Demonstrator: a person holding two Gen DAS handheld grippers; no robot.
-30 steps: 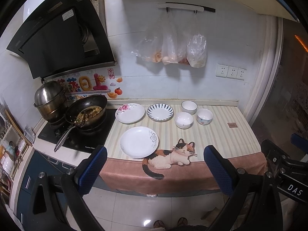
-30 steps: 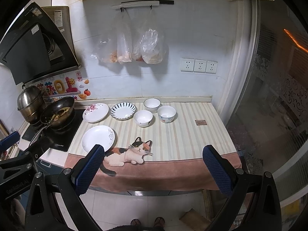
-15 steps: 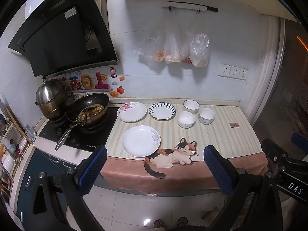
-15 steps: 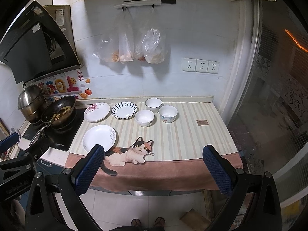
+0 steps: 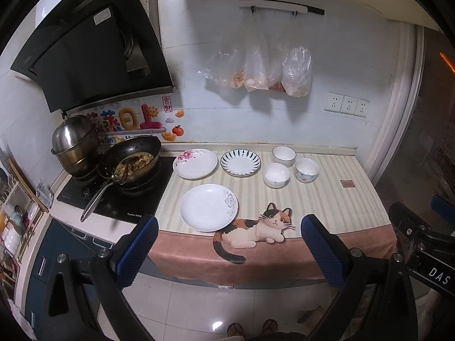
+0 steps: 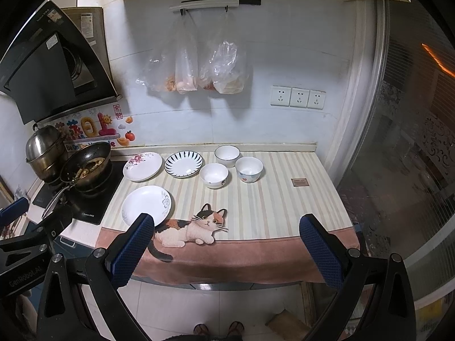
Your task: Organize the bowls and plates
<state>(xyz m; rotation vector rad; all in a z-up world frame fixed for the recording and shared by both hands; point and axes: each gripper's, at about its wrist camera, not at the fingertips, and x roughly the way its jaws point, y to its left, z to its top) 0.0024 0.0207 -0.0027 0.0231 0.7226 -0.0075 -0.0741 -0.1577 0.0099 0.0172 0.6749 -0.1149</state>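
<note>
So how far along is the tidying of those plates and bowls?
Nothing looks done yet. The three plates, one near the front, a pink-flowered one and a blue-striped one, lie separately, and the three bowls stand unstacked. Nothing is in hand: the left gripper and right gripper are open and empty, short of the counter. All the stacking remains.

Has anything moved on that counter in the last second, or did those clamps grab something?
Nothing was grabbed. Both views edged slightly closer to the counter. The left gripper and right gripper keep their jaws wide open and empty. The three plates and three bowls sit unmoved.
</note>
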